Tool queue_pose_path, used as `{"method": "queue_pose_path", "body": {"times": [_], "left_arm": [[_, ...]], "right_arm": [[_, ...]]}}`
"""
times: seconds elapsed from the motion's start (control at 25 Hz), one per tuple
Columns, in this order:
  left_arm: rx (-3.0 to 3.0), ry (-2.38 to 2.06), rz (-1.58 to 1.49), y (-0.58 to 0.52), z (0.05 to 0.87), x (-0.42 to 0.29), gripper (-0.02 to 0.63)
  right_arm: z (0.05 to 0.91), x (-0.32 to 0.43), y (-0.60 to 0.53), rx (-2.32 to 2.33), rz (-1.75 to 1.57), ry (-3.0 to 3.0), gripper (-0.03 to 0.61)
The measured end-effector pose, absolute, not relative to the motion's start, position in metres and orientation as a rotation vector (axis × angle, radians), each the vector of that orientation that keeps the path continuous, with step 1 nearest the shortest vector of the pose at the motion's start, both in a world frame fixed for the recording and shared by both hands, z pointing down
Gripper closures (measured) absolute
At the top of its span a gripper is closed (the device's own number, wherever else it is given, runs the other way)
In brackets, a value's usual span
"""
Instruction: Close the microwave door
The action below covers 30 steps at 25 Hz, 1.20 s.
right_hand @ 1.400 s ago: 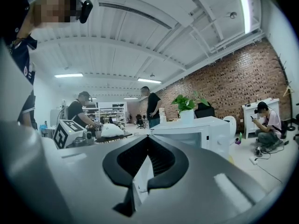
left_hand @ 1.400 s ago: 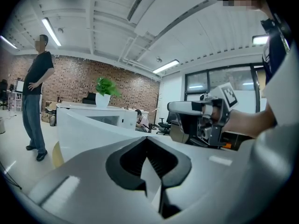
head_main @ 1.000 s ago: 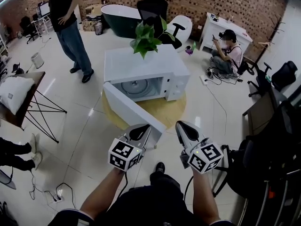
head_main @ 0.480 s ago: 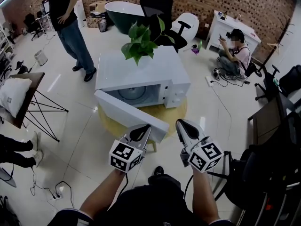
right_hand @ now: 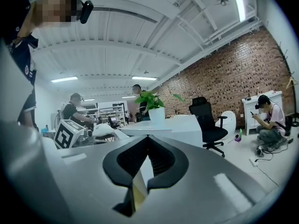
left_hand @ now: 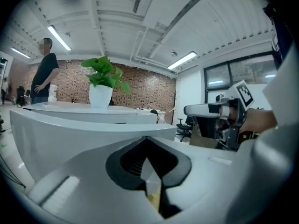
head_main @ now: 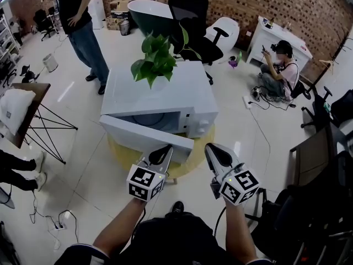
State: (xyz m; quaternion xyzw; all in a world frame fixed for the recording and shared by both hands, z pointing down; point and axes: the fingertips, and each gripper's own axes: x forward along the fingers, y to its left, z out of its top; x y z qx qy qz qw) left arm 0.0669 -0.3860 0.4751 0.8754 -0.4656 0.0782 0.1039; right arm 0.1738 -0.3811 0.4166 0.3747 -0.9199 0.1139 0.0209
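Observation:
A white microwave (head_main: pixel 165 90) stands on a round yellow table (head_main: pixel 196 153), with a potted plant (head_main: pixel 153 59) on top. Its door (head_main: pixel 140 137) hangs partly open, hinged at the left and angled toward me. My left gripper (head_main: pixel 164 149) is shut and empty, its tip against the door's outer face near the free edge. In the left gripper view the door (left_hand: pixel 70 134) fills the space just ahead of the left gripper (left_hand: pixel 147 139). My right gripper (head_main: pixel 211 149) is shut and empty, right of the door and apart from it. The right gripper view has the microwave (right_hand: pixel 177 127) beyond the right gripper (right_hand: pixel 147 138).
A person (head_main: pixel 83 21) stands at the back left and another sits on the floor (head_main: pixel 278 68) at the right. A black office chair (head_main: pixel 190 21) is behind the microwave. A folding table with a pillow (head_main: pixel 16 112) is at the left. Cables lie on the floor (head_main: pixel 49 217).
The microwave door has swung from wide open toward the oven, with my left gripper staying at its free edge. I have come closer to the table.

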Motion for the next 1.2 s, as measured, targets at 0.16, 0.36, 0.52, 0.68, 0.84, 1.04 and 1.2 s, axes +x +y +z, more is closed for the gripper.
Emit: {"method": "queue_pose_path", "body": {"times": [0.16, 0.36, 0.52, 0.68, 0.84, 1.04, 1.2], "left_arm": [[2.552, -1.442, 0.220, -0.408, 0.475, 0.070, 0.603], [2.515, -1.494, 0.229, -0.433, 0.481, 0.070, 0.603], [2.483, -1.537, 0.238, -0.451, 0.484, 0.069, 0.603], [2.443, -1.584, 0.238, -0.467, 0.486, 0.066, 0.603], [2.433, -1.593, 0.253, -0.475, 0.486, 0.066, 0.603], [2.426, -1.601, 0.260, -0.476, 0.486, 0.073, 0.603], [2.424, -1.608, 0.256, -0.477, 0.486, 0.073, 0.603]], "right_arm": [[0.419, 0.187, -0.395, 1.152, 0.358, -2.848, 0.577], [0.424, 0.197, -0.409, 1.132, 0.364, -2.843, 0.577], [0.428, 0.207, -0.416, 1.133, 0.377, -2.832, 0.577], [0.428, 0.216, -0.423, 1.144, 0.384, -2.828, 0.577], [0.433, 0.223, -0.427, 1.167, 0.405, -2.828, 0.577], [0.431, 0.227, -0.433, 1.179, 0.417, -2.845, 0.577], [0.433, 0.227, -0.437, 1.179, 0.432, -2.854, 0.577]]}}
